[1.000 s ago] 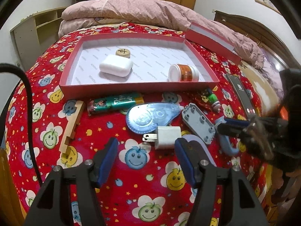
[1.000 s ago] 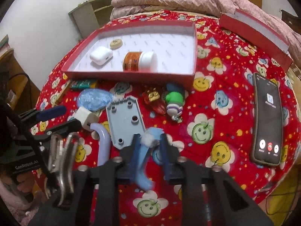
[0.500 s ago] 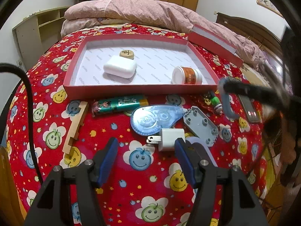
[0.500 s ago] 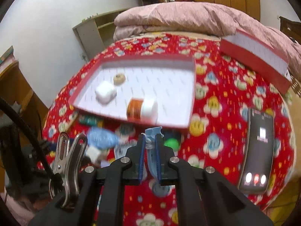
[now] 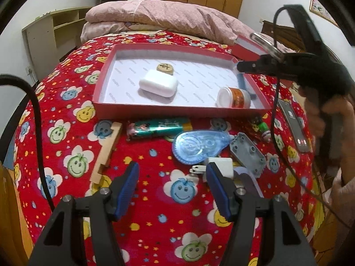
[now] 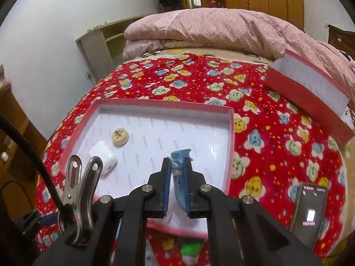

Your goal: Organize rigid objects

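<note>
Clip (image 6: 180, 173), pale blue, sits clamped between my right tongs (image 6: 177, 166), poised over the tray (image 6: 231, 137) near its 4 o'clock edge, inside the rim. Bare white floor lies ahead toward 12; the case (image 6: 103, 158) and wooden disc (image 6: 120, 134) sit off at 10. My left tongs (image 5: 172, 181) stand apart on nothing, low over the red cover, the plug (image 5: 218, 166) just beside the right finger (image 5: 218, 190) and the tape dispenser (image 5: 199, 145) at 1 o'clock.
</note>
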`<state>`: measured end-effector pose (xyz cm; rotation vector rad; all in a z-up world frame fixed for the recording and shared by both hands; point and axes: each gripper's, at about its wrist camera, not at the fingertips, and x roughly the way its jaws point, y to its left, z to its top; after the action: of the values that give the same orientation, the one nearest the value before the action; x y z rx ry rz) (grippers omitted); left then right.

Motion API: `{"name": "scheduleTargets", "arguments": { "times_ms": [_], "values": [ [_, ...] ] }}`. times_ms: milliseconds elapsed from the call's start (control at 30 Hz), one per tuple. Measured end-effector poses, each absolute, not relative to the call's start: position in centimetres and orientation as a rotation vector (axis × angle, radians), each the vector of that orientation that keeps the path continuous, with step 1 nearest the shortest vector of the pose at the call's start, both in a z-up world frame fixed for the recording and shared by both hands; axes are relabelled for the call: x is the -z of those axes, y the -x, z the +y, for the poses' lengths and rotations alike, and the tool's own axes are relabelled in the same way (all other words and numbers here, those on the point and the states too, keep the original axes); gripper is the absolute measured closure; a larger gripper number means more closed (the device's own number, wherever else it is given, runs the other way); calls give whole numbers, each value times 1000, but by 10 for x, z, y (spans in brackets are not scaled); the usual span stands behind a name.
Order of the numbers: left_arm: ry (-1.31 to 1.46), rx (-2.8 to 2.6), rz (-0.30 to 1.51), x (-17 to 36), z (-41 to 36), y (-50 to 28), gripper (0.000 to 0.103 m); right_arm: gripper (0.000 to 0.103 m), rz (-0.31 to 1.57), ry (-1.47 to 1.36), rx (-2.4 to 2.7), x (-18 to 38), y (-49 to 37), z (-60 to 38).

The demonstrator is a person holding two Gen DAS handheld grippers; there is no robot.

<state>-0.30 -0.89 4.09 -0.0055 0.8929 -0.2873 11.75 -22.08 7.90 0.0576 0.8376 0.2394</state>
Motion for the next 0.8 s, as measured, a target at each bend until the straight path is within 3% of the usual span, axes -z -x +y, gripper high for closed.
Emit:
{"name": "scheduleTargets", "arguments": {
  "times_ms": [33, 100, 133, 567, 800],
  "values": [
    [7, 282, 893, -41, -7, 3, 38, 88, 841, -71, -242, -77, -122, -221],
    [14, 270, 893, -41, -2, 1, 37, 70, 847, -89, -244, -76, -126, -223],
    [18, 263, 893, -41, 1, 0, 37, 68, 845, -96, -241, -76, -126, -223],
    [40, 191, 885, -43, 33, 3, 37, 56, 814, -88, -273, -83, -80, -217],
    [69, 130, 891, -38, 60, 6, 37, 55, 823, -89, -290, -76, -43, -214]
  ]
}}
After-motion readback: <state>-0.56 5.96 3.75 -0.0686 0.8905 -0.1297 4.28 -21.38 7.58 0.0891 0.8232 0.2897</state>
